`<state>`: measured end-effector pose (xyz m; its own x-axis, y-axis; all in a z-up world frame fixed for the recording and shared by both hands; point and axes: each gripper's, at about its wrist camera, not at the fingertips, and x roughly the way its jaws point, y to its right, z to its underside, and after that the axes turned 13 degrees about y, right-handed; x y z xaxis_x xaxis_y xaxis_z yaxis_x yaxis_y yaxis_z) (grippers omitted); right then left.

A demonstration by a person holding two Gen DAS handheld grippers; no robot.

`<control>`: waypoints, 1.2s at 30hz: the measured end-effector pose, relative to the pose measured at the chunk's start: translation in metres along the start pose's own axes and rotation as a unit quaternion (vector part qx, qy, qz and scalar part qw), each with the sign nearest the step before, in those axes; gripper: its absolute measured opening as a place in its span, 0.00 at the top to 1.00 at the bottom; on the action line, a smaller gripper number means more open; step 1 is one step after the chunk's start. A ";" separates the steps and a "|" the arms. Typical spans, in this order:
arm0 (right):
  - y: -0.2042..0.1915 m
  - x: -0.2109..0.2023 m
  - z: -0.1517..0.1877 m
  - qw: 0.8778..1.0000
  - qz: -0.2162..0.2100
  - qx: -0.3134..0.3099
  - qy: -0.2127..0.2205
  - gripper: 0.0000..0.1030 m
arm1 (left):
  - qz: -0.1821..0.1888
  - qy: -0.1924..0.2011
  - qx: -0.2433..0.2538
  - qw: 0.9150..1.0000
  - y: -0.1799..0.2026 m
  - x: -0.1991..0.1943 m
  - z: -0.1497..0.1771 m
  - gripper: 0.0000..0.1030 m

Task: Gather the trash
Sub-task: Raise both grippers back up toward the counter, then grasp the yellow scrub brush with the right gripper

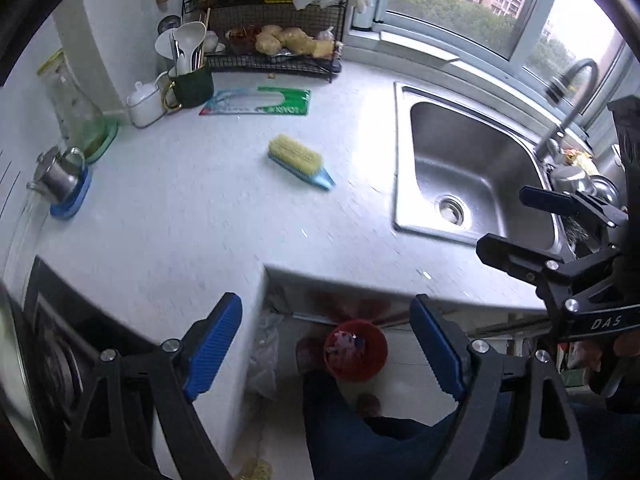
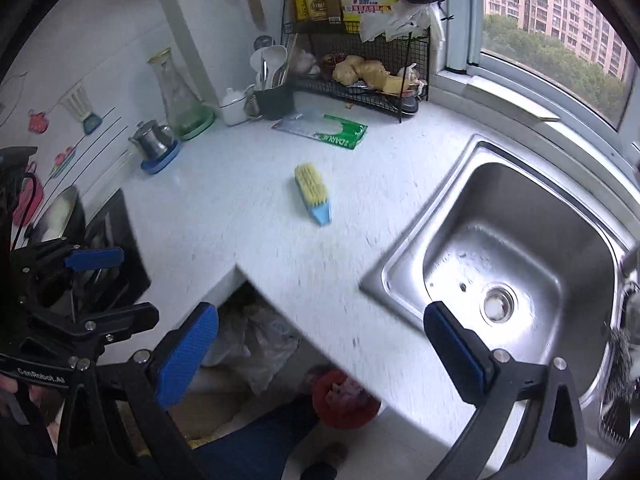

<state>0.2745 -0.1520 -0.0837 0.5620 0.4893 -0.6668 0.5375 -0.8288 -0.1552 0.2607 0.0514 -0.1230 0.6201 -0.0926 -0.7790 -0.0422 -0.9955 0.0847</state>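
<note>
A red bin [image 1: 356, 350] stands on the floor below the counter edge, with crumpled wrappers in it. In the right wrist view the red bin [image 2: 344, 400] is half hidden under the counter. My left gripper [image 1: 326, 344] hangs open above the bin, nothing between its blue pads [image 1: 216, 344]. My right gripper [image 2: 320, 354] is open and empty too, over the counter edge near the sink. Each gripper shows in the other's view: the right gripper [image 1: 502, 220] and the left gripper [image 2: 120, 286]. A flat green and white plastic package [image 1: 256, 102] [image 2: 320, 128] lies on the counter by the wire rack.
A yellow brush with a blue handle [image 1: 300, 162] [image 2: 314, 192] lies mid-counter. The steel sink [image 1: 472, 168] [image 2: 520, 240] is at the right. A wire rack [image 1: 280, 40], a utensil cup [image 1: 192, 80], a glass carafe [image 1: 76, 112] and a steel pot [image 1: 60, 176] line the back. A plastic bag [image 2: 256, 344] sits under the counter.
</note>
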 end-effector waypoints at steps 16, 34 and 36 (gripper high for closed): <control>-0.015 0.161 -0.075 0.996 -0.015 -0.018 -0.087 0.01 | 0.008 -0.049 0.004 0.999 -0.096 0.127 -0.088 0.19; -0.023 0.229 -0.060 0.982 -0.019 -0.069 -0.174 0.48 | 0.043 -0.103 -0.005 0.994 -0.147 0.189 -0.086 0.18; -0.025 0.224 -0.060 0.982 -0.014 -0.078 -0.170 0.56 | 0.049 -0.100 0.004 0.994 -0.146 0.190 -0.086 0.18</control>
<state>0.4246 -0.0056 -0.1854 0.3176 0.3706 -0.8728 0.6545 -0.7517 -0.0810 0.4523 0.1813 -0.2299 0.4453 -0.1908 -0.8748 -0.1019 -0.9815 0.1622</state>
